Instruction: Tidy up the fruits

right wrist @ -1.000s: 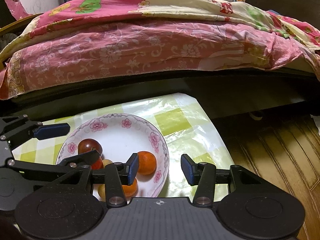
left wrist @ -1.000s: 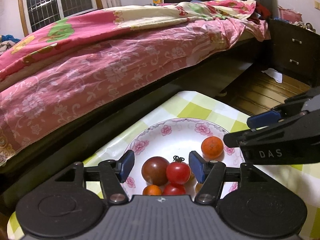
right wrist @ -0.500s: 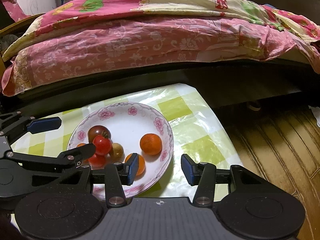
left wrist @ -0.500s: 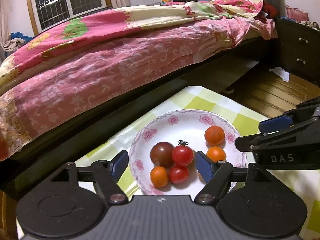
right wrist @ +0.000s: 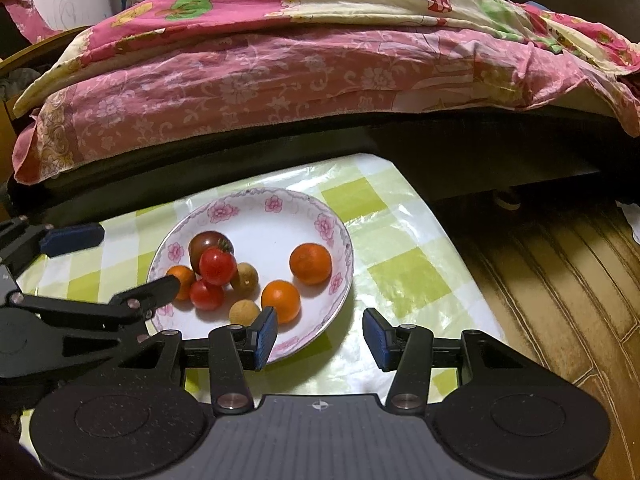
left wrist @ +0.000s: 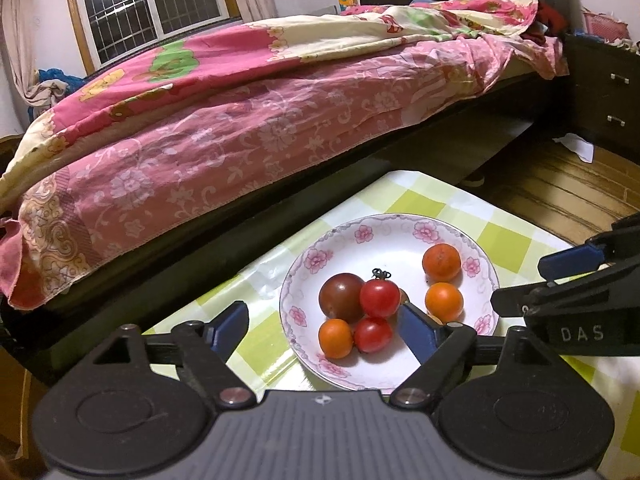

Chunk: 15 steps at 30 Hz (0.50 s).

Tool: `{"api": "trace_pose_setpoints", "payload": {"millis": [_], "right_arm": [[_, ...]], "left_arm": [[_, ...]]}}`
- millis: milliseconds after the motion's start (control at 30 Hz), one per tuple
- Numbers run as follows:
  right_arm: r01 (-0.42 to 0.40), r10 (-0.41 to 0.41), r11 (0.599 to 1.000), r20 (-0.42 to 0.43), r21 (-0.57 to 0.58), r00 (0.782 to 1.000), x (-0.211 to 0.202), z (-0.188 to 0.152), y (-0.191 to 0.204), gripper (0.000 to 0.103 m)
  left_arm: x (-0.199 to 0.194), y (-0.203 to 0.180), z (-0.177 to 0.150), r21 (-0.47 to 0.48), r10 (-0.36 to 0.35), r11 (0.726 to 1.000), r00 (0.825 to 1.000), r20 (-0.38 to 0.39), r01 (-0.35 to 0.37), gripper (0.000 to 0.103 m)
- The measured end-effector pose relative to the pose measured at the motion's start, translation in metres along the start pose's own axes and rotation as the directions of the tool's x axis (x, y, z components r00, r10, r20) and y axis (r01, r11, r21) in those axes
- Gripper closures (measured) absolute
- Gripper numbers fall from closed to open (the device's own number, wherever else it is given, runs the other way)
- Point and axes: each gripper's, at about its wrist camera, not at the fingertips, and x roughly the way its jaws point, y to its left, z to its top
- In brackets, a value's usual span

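Behind your table point(right wrist: 404, 248) ran a bed point(left wrist: 248, 128) under a pink floral cover, with a barred window point(left wrist: 152, 4) at the far wall and wooden floor point(right wrist: 560, 280) off to the right. Your table wore a green-and-white checked cloth, and on it sat a white plate point(right wrist: 280, 208) rimmed with pink flowers — that was where all the fruit lay.

On the plate you had a dark purple tomato point(left wrist: 341, 297) touching a red tomato point(left wrist: 379, 298) with its stem still on, a second red tomato point(left wrist: 372, 334) just below, and a small orange fruit point(left wrist: 336, 338) beside that. Two more orange fruits point(left wrist: 441, 262) sat apart toward the plate's right side, one nearer you than the other. From the right wrist view you could also see two small tan round fruits point(right wrist: 245, 276) in the middle of the group.

Your left tool point(left wrist: 322, 326) hovered over the near-left rim of the plate with its jaws opening — nothing was gripped, though the small fruits showed between its pads. Your right tool point(right wrist: 320, 334) was held partly spread over the plate's near-right edge and the cloth, grasping nothing.
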Motion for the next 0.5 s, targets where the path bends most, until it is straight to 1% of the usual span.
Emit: {"api": "trace_pose_setpoints", "payload": {"millis": [167, 267, 500], "right_arm": [[0.001, -0.001, 1.000, -0.008, 0.011, 1.000, -0.002, -0.003, 0.001, 0.058], [0.003, -0.003, 1.000, -0.004, 0.019, 1.000, -0.006, -0.006, 0.001, 0.052], [0.003, -0.003, 1.000, 0.005, 0.027, 1.000, -0.016, -0.012, 0.005, 0.052]], "left_arm": [[-0.004, 0.000, -0.003, -0.010, -0.005, 1.000, 1.000, -0.006, 0.005, 0.013], [-0.007, 0.000, -0.005, -0.015, -0.004, 1.000, 1.000, -0.013, 0.004, 0.012], [-0.016, 0.002, -0.011, -0.031, 0.005, 0.999, 1.000, -0.019, -0.006, 0.009]]}}
